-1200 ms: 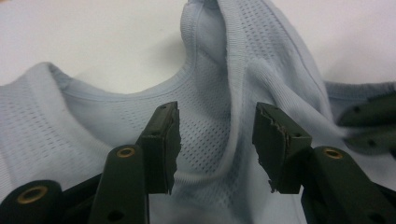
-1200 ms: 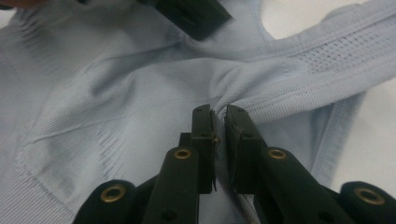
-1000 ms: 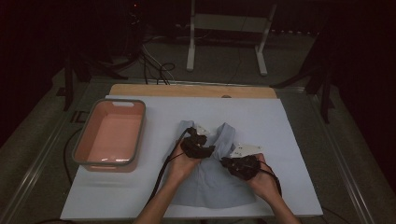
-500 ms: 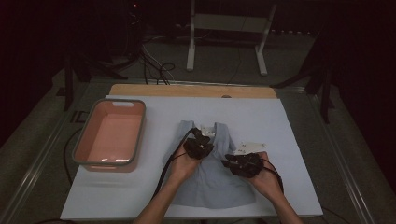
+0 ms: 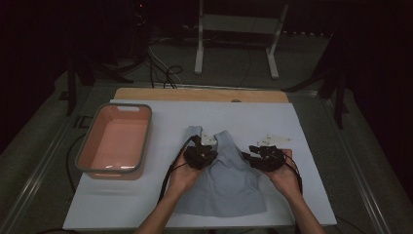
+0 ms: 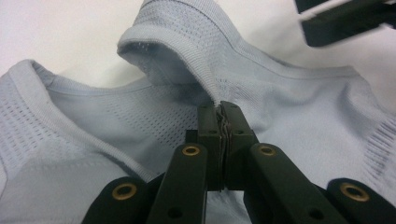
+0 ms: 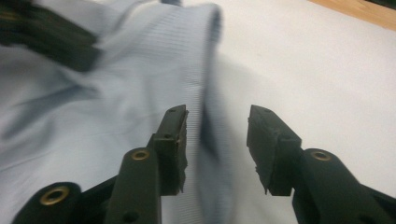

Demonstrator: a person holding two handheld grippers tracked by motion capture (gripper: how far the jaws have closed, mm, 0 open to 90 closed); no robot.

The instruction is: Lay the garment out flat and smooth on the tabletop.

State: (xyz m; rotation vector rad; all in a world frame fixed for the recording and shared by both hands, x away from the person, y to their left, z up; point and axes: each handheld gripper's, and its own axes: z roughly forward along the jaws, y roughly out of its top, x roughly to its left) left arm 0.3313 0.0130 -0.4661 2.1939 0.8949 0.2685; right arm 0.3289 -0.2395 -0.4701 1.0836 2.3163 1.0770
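Note:
A light blue sleeveless top [image 5: 229, 187] lies on the white table cover, neck end towards the far side. My left gripper [image 5: 205, 146] is shut on the ribbed neckline edge, and the left gripper view shows the fabric [image 6: 280, 107] pinched between its closed pads at the left gripper's tips [image 6: 222, 109]. My right gripper [image 5: 251, 153] hovers at the top's right edge. Its jaws have just been opening, and the right gripper [image 7: 217, 119] stands open above the armhole hem [image 7: 205, 70], with no pad touching the cloth.
A salmon bin with a grey rim [image 5: 83, 151] sits on the left of the white cover [image 5: 302, 195]. A wooden strip [image 5: 195, 94] runs along the table's far edge. Beyond it, a white stand [image 5: 234, 24] and cables are on the floor.
The right gripper let go of the top, opened and moved right to its edge. The left gripper closed on the neckline. The bunched-up top now lies spread flatter.

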